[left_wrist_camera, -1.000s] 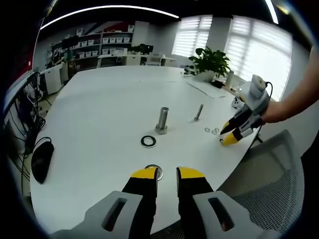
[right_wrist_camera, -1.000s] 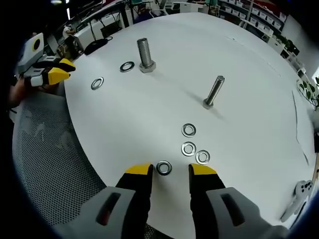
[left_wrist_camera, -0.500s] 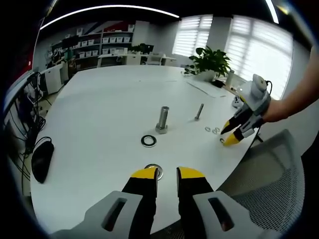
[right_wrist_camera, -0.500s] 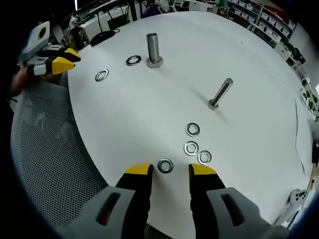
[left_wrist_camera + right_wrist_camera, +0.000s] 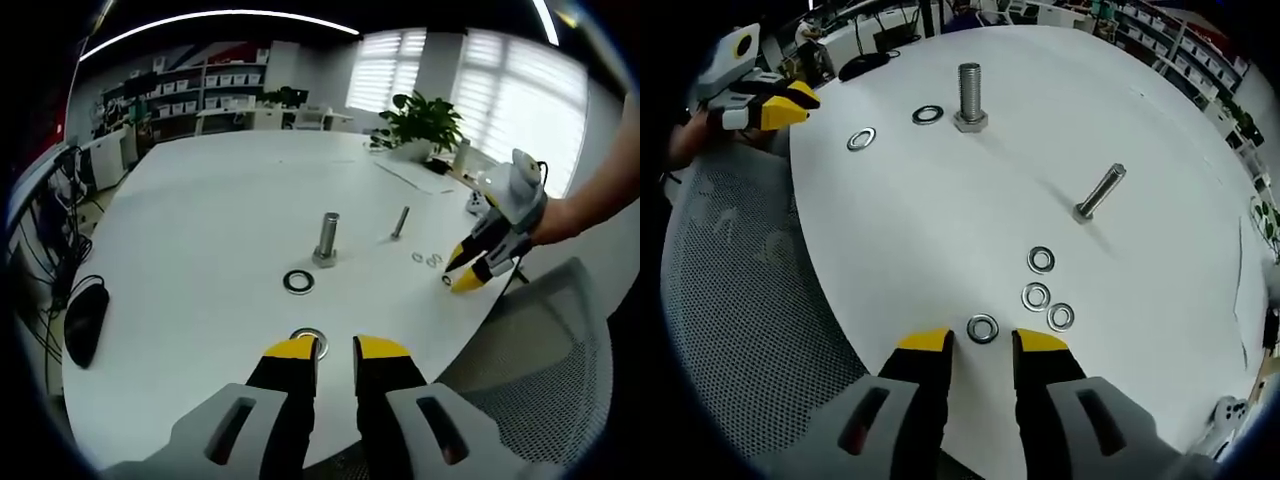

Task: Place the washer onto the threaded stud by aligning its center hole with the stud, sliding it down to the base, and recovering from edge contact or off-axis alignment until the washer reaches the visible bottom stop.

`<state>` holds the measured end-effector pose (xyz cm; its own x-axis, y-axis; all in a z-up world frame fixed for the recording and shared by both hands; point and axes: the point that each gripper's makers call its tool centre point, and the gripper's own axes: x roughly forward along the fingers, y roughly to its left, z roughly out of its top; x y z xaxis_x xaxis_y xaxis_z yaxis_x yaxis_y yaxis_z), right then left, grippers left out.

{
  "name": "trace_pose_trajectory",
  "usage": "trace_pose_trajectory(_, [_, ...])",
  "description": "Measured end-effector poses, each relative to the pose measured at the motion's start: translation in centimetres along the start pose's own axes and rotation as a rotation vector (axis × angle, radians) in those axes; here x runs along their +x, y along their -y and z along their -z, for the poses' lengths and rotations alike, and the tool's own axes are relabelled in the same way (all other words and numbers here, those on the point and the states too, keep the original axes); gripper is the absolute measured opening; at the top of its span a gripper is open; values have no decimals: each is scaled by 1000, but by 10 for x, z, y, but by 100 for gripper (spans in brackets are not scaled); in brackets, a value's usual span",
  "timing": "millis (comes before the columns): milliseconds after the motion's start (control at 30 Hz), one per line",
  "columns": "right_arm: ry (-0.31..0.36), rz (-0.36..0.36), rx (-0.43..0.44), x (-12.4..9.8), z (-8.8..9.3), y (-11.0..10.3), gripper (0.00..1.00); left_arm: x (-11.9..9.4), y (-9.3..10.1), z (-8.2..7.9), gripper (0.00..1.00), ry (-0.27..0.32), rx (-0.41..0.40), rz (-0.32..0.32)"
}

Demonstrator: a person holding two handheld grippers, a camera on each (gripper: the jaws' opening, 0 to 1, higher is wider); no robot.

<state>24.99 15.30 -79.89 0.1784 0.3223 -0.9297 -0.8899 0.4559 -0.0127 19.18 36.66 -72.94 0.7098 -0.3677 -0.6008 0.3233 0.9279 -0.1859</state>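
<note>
Right gripper view: jaws straddle a washer (image 5: 982, 328).

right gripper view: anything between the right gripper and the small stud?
Yes: one washer just ahead of the right gripper, then three washers before the small stud.

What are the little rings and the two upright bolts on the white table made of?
The rings look like bare steel: grey, shiny, light glinting off them. The big bolt and thin bolt look like duller grey metal, ridged with thread. The table is smooth matte white, possibly laminate.
</note>
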Motion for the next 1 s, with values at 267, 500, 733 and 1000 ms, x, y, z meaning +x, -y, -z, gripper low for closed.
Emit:
trace_pose_trajectory(267, [-27,-15,-17,1,-3,0,20,0,-1,0,12,0,0,-4])
trace_pose_trajectory(500, [-66,-46,-71,1,-1,0,20,0,-1,-1,12,3,1,-4])
trace_pose_trajectory(733, [-111,-47,-126,2,-2,-2,20,0,-1,-1,11,2,1,-4])
trace_pose_trajectory(1000, [-159,-64,-216,4,-3,-2,15,0,-1,0,11,-3,1,-6])
